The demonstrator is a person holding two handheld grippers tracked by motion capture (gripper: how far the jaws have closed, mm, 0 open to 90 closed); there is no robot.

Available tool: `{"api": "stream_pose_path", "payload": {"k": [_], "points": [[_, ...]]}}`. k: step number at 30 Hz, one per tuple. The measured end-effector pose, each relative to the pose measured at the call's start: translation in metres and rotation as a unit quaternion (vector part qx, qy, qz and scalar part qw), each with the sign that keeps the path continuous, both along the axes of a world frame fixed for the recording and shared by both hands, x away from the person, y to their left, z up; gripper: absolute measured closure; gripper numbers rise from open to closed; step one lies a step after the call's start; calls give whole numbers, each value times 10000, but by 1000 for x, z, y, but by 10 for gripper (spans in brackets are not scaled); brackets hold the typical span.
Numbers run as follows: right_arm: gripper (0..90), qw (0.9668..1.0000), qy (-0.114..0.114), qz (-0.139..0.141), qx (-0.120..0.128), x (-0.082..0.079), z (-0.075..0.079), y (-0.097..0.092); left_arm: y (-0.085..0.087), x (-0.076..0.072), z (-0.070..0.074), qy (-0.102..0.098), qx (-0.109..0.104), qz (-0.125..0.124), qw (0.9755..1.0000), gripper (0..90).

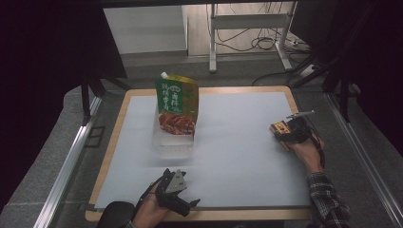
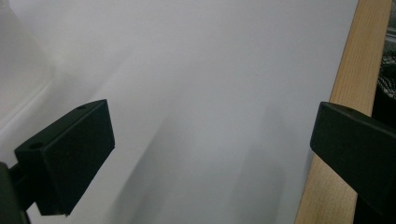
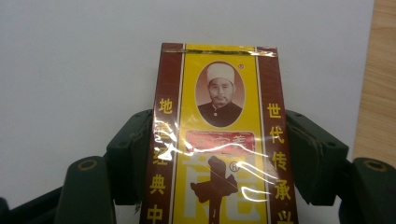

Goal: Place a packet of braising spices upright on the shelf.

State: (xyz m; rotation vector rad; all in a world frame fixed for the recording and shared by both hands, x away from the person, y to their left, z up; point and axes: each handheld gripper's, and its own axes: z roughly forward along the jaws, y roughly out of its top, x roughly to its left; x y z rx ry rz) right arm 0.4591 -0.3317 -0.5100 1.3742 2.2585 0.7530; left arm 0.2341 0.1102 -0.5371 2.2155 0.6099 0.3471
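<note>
White mat point(image 1: 237, 142): right tongs point(image 3: 217, 154) clamp yellow box point(image 3: 217, 140); left tongs point(image 2: 210, 154) gape, nothing between.

High view: above near edge, looks forward-down over whole white counter point(image 1: 237, 142). Left gripper view: low, close over counter near wooden edge. Right gripper view: very close on yellow-brown box point(image 3: 217, 140); box shared with high view.

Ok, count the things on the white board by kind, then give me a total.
Green stand-up pouch: 1
Clear plastic tray: 1
Red and yellow box: 1
Total: 3
</note>
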Motion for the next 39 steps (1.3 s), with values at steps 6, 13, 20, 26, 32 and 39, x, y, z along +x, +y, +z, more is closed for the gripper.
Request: {"api": "stream_pose_path", "payload": {"k": [6,13,20,26,32,39], "points": [[319,9999,63,-83,-7,-2,3,2,0,0,0,-16,-2,4,10000,0],[320,9999,-96,48,1,-12,15,9,0,0,0,-22,-4,9,10000,0],[319,9992,-173,351,37,-28,23,23,0,0,1,-38,-6,12,10000,0],[319,9978,-168,631,130,-46,26,35,0,0,1,-43,5,15,10000,0],[318,9951,-117,976,126,-65,26,53,0,0,1,-34,2,16,10000,0],[318,9893,-126,1443,165,-87,28,78,-1,-1,0,-30,17,10,10000,0]]}}
